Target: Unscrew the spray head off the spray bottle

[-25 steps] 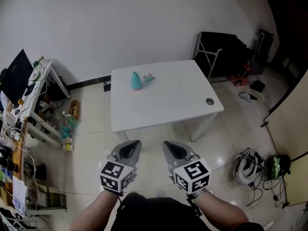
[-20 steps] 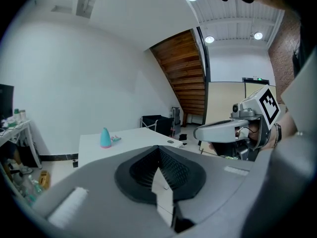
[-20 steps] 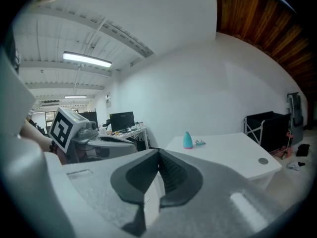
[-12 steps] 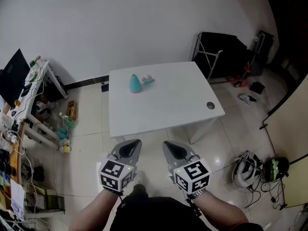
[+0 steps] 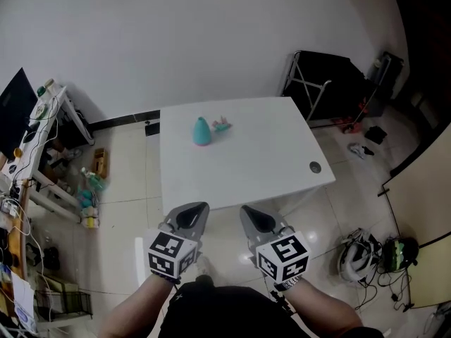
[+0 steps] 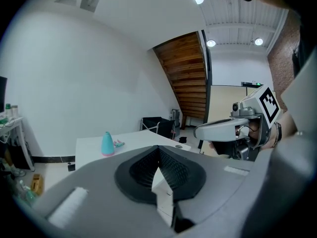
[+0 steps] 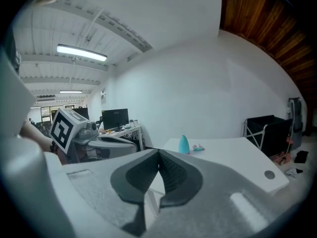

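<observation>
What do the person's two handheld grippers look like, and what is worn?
The left gripper and right gripper are matching light grey shells with black ribbed pads. Each carries a white cube printed with black square markers. The person wears dark clothing, with unsleeved forearms.

Worktop [image 5: 254, 153] is smooth matt white, floor [image 5: 130, 182] tiles are super glossy, spray bottle [image 5: 201, 131] looks like smooth teal plastic, slanted ceiling panel [image 6: 188, 78] is planked wood.

Quick tally: one white table [image 5: 246, 171], one teal spray bottle [image 5: 202, 131], one small pink-and-teal piece [image 5: 223, 125], one round cable hole [image 5: 315, 167]. Two grippers: left gripper [image 5: 198, 208], right gripper [image 5: 249, 210]. One black rack [image 5: 320, 79] upper right, one monitor [image 5: 13, 118] far left.
</observation>
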A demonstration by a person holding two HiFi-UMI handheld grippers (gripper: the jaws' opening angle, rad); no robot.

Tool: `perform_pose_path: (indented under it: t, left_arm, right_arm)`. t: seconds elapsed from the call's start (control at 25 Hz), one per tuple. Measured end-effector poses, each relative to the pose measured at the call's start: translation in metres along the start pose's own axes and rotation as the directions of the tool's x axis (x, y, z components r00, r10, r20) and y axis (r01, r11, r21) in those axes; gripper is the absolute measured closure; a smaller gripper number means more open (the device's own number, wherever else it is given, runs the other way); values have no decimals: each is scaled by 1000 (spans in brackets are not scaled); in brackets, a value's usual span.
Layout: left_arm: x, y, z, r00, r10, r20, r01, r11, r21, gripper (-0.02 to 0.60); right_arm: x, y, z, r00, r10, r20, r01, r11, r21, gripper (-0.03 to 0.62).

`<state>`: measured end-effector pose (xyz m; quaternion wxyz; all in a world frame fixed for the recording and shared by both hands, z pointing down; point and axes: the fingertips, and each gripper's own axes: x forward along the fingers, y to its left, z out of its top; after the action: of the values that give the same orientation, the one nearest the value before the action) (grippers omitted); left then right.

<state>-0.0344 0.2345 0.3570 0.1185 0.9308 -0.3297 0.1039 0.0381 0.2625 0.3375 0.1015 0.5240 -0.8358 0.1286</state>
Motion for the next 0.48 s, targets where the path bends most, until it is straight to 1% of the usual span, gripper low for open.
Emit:
perform_pose_path:
  t: [0.48]
  left_arm:
    - [33,70,16,998,-68,-12,68,998,-6,569]
  right_arm:
    - [73,-12,29,998,-64,-25,64,998,-17,602]
